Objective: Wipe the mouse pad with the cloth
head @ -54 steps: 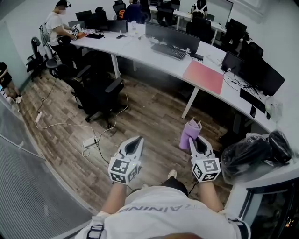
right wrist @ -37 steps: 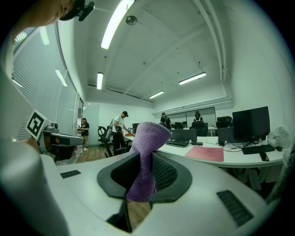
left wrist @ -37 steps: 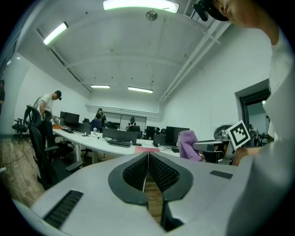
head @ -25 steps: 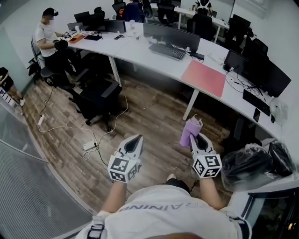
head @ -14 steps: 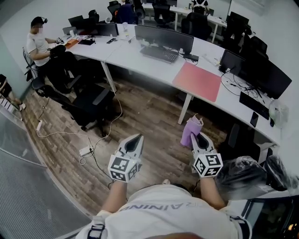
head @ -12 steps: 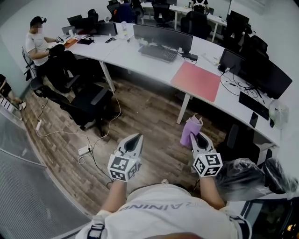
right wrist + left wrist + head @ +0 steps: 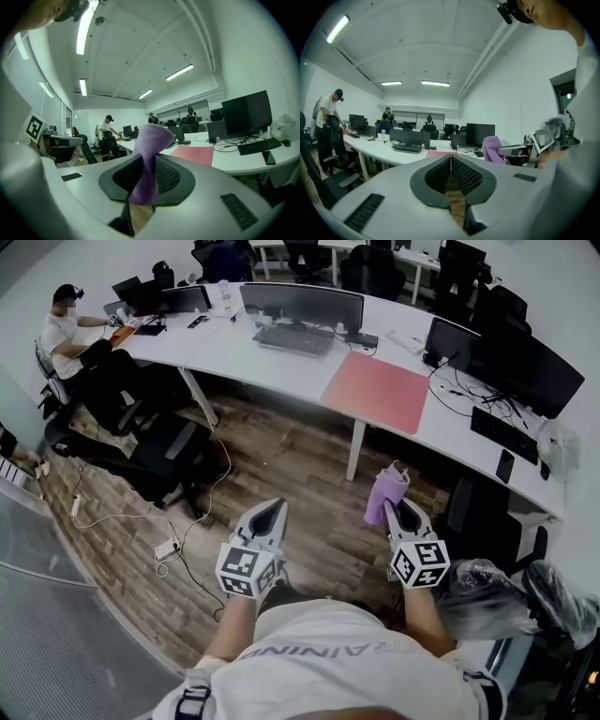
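The pink-red mouse pad lies flat on the long white desk ahead of me, also seen in the right gripper view as a red mouse pad and in the left gripper view as a thin red mouse pad. My right gripper is shut on a purple cloth, which stands up between its jaws as the cloth. It hangs over the wooden floor, short of the desk. My left gripper is shut with nothing in it, held level beside the right one.
Monitors, a keyboard and cables crowd the desk around the pad. A black office chair stands at the left. A person sits at the far left end. A black plastic bag lies at my right.
I have walked toward the desk: the mouse pad and desk edge have drawn closer and shifted left in the head view. Both grippers keep their pose, the cloth still held.
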`<action>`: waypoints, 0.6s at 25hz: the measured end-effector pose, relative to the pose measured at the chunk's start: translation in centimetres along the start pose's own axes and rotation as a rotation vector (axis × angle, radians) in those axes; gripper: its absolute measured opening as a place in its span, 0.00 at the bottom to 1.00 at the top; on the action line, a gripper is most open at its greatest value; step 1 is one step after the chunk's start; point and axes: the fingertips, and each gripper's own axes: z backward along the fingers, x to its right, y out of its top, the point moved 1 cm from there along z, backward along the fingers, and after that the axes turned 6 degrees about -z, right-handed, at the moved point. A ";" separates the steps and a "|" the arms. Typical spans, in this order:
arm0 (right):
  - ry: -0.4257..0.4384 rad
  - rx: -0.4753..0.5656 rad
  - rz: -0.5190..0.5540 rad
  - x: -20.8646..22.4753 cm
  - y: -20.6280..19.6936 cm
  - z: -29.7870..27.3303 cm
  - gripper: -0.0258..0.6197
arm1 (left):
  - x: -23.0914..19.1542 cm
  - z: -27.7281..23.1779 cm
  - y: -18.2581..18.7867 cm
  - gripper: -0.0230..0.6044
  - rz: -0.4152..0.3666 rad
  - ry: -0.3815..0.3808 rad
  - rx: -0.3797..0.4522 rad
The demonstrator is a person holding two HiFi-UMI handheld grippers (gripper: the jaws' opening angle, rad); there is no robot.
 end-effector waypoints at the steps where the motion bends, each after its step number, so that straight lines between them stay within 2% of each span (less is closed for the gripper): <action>1: -0.007 0.001 -0.004 0.4 0.1 -0.1 0.18 | 0.0 -0.6 0.1 0.09 -0.003 -0.010 0.000; 8: -0.076 0.021 -0.015 3.7 1.1 -2.2 0.18 | -0.9 -5.7 0.8 0.09 -0.014 -0.079 0.003; 15: -0.137 0.013 -0.024 4.6 1.9 -7.4 0.18 | -5.2 -10.8 1.6 0.09 -0.013 -0.146 0.007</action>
